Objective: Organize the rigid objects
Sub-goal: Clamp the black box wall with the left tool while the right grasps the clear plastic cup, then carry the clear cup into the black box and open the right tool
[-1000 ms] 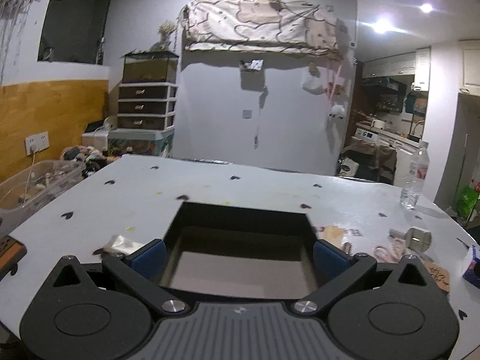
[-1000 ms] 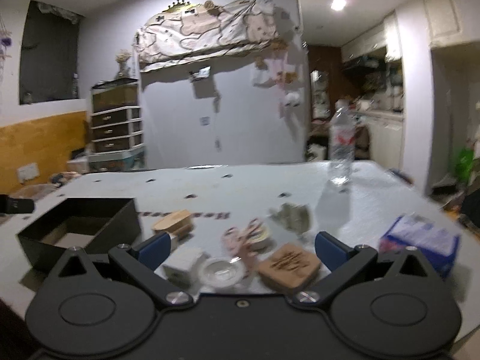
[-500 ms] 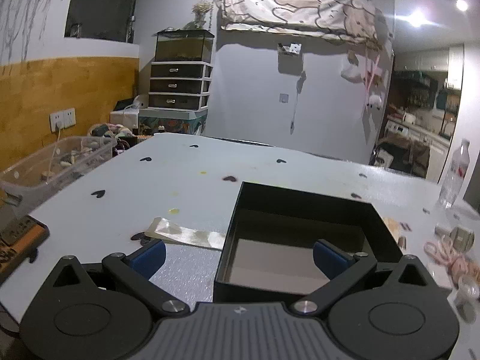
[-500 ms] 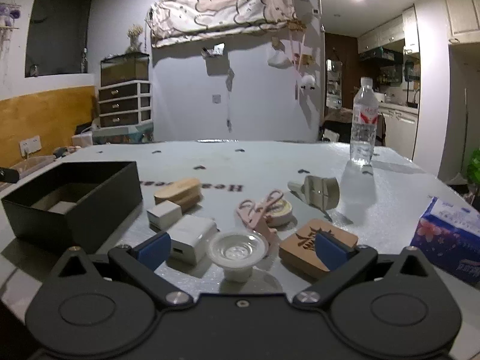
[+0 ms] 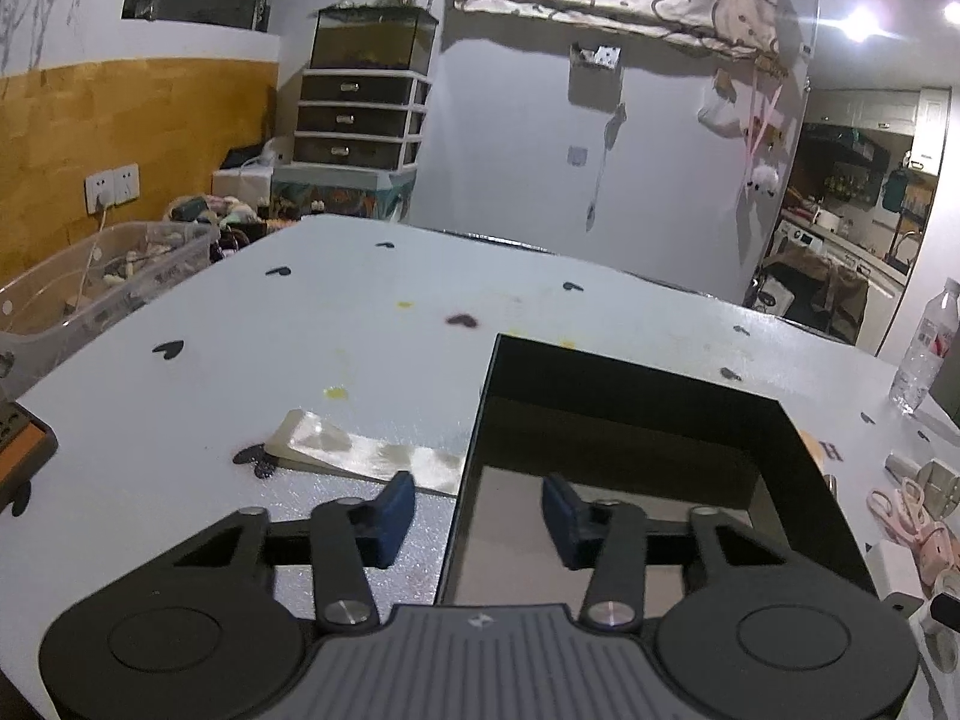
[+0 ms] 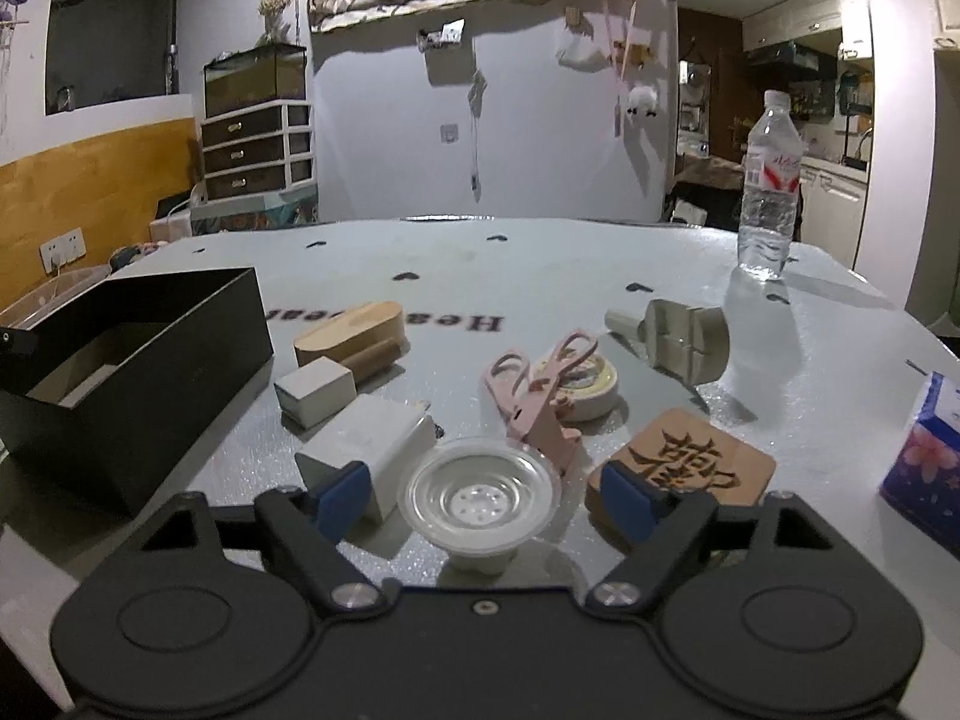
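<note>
Closing on either side of the clear round strainer (image 6: 483,495), the right gripper (image 6: 480,495) has that piece between its blue pads, though neither pad looks to be pressing on it yet. The strainer sits on the white table (image 6: 540,264) just beside a white adapter block (image 6: 372,441) and a carved wooden coaster (image 6: 684,462). It looks like light, stiff, thin plastic, probably slick and easy to tip on its narrow foot, so the wide rim, taken across its middle with gentle pressure, seems the safest hold. The left gripper (image 5: 477,516) is closing too, its jaws straddling the near left wall of the black box (image 5: 630,402), one pad outside and one inside, apparently to steady it. That box looks rigid, light cardboard and likely to slide if nudged.
</note>
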Demonstrator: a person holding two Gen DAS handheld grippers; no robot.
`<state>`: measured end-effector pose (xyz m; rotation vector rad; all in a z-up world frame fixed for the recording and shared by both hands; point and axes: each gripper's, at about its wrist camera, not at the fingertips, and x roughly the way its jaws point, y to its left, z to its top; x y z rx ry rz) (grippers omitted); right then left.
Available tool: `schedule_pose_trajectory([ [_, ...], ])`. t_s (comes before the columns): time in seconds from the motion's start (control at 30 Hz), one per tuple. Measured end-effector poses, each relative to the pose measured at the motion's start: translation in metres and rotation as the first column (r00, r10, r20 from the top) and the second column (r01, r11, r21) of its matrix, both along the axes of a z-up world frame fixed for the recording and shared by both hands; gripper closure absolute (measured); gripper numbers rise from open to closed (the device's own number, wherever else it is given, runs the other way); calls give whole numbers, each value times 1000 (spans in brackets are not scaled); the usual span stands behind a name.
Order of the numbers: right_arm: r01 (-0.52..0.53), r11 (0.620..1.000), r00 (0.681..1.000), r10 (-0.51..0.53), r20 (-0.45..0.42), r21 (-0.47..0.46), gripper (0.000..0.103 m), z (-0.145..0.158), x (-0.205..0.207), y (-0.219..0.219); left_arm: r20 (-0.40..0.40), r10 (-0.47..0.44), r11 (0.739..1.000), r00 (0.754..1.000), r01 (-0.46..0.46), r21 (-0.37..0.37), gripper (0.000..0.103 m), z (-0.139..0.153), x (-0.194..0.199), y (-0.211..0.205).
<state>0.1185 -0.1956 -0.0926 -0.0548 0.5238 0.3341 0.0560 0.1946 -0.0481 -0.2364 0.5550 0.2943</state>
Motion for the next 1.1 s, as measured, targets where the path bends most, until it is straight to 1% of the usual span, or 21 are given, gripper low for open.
schedule_pose_trajectory([
  [0.03,-1,1000,1000,1,-6,0,25,1,1,0,-3,2,1000,1000,-2,-2,63,0,1,1],
  [0.07,-3,1000,1000,3,-14,-2,26,2,3,0,-7,3,1000,1000,-3,-3,70,-1,3,1],
  [0.1,-8,1000,1000,8,-25,-8,28,3,4,0,-10,4,1000,1000,-4,-7,74,-1,4,2],
  [0.13,-12,1000,999,12,-32,-13,31,3,6,0,-15,3,1000,1000,-3,-10,82,-1,6,3],
  [0.17,-19,1000,999,18,-42,-20,33,3,8,1,-21,4,1000,1000,-4,-11,85,-2,7,3],
  [0.23,-33,999,997,31,-65,-23,41,2,11,1,-32,9,1000,999,-9,-6,88,-2,9,4],
  [0.37,-50,998,995,48,-89,-23,46,4,14,3,-48,17,1000,999,-17,-2,97,-3,14,7],
  [0.43,-58,998,994,56,-91,-26,49,7,15,3,-51,16,1000,999,-16,0,97,-3,15,7],
  [0.57,-95,995,991,93,-96,-10,51,20,17,3,-54,11,1000,998,-11,2,97,-2,16,6],
  [0.67,-153,988,986,152,-66,3,51,40,21,10,-54,9,1000,998,-9,-5,98,-1,15,7],
  [0.73,-203,979,977,205,-53,28,51,53,26,18,-55,7,1000,998,-7,-6,98,0,16,7],
  [0.8,-262,964,964,264,-42,50,51,66,33,33,-54,3,1000,999,-4,-11,99,0,16,7],
  [0.87,-330,942,942,333,-39,67,51,76,42,56,-53,1,1000,999,-2,-17,99,0,15,8],
  [0.97,-434,896,896,440,-54,92,51,87,55,94,-52,-3,1000,999,2,-19,99,1,17,12],
  [1.1,-540,838,833,546,-90,76,51,91,68,154,-51,-13,1000,999,12,-25,99,0,17,13],
])
